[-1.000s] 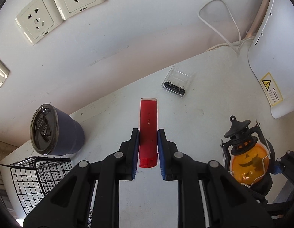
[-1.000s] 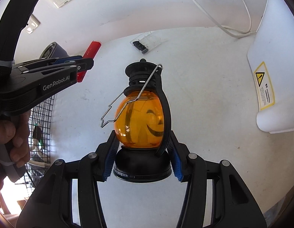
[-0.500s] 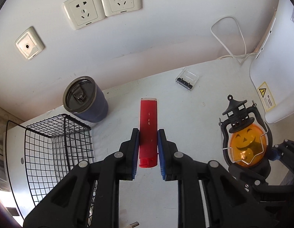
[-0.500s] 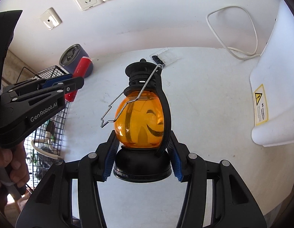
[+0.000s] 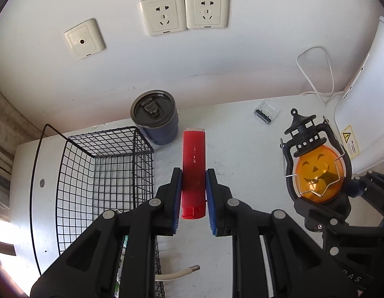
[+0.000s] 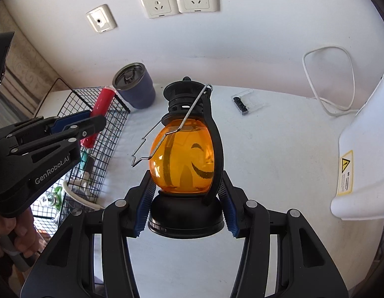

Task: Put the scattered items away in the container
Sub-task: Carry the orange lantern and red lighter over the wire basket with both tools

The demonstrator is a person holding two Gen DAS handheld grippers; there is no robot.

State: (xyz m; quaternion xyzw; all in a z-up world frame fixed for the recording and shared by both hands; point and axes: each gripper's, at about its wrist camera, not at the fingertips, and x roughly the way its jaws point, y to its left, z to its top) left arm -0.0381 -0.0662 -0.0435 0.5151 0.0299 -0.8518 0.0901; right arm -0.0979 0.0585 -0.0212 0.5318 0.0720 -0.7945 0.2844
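Observation:
My left gripper (image 5: 193, 200) is shut on a flat red stick (image 5: 194, 171), held in the air just right of the black wire basket (image 5: 100, 166). From the right wrist view the red stick (image 6: 100, 114) and left gripper (image 6: 92, 124) hang over the wire basket's (image 6: 102, 149) right rim. My right gripper (image 6: 185, 206) is shut on the black base of an orange pumpkin lantern (image 6: 184, 159), lifted above the white table (image 6: 278, 149). In the left wrist view the lantern (image 5: 316, 171) sits at the right, with the right gripper's fingers (image 5: 360, 191) beside its base.
A dark blue tumbler (image 5: 156, 116) with a lid stands behind the basket. A small clear case (image 5: 266, 111) lies near the wall. A white appliance (image 6: 363, 154) with a warning label fills the right side, its cable (image 6: 326, 82) looping on the wall. The basket holds several items, among them a white cable (image 6: 75, 196).
Both grippers have risen and rolled, each keeping its object. The basket and tumbler have come further into view, and the red stick now hangs closer to the basket's rim.

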